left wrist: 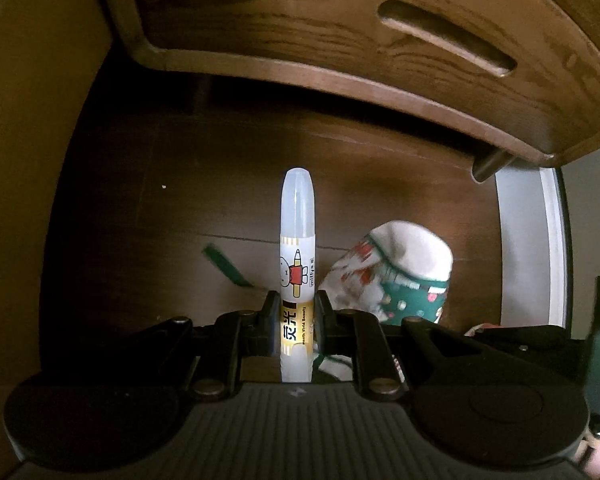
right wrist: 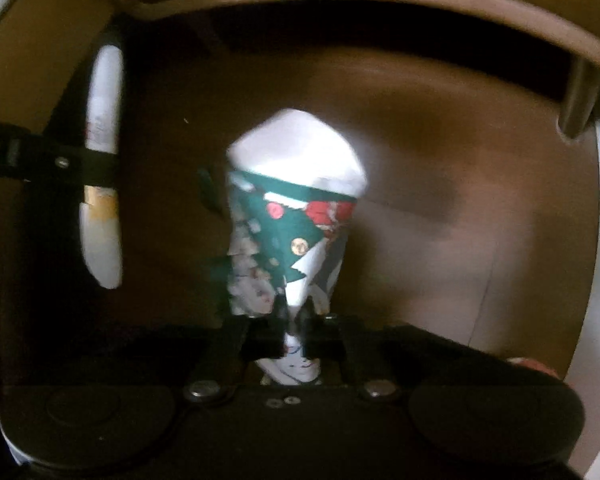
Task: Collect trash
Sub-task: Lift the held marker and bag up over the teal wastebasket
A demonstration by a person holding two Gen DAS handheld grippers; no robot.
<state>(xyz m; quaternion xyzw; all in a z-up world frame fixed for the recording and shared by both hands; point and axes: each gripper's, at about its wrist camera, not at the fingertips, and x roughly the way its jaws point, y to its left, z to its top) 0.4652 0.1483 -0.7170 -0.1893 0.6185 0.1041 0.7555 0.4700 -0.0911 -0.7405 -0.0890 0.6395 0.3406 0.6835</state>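
We start on the left: left claw [left wrist: 296, 316] is clamped shut on a white marker [left wrist: 297, 264], fingers [left wrist: 269, 312] pressing its yellow label band, cap end sticking straight out ahead of the claw. A green scrap [left wrist: 225, 266] lies on the brown floor [left wrist: 179, 184] ahead and to the left of this claw, blurred. Just right of the left claw sits a crumpled paper cup [left wrist: 396, 276], white with green and red print. A wooden chair seat [left wrist: 340, 40] with a slot handle hangs above and ahead of the claw.

Moving right: right claw [right wrist: 297, 320] is pinched tight on the paper cup [right wrist: 291, 208], gripping it by a squashed edge, the body of the cup standing out ahead of the claw. View is blurry. Off to the left of this claw we see the marker [right wrist: 101, 160] in the other claw's black finger [right wrist: 79, 168]. Floor [right wrist: 440, 240] lies beyond the cup, chair leg [right wrist: 578, 100] at upper right.
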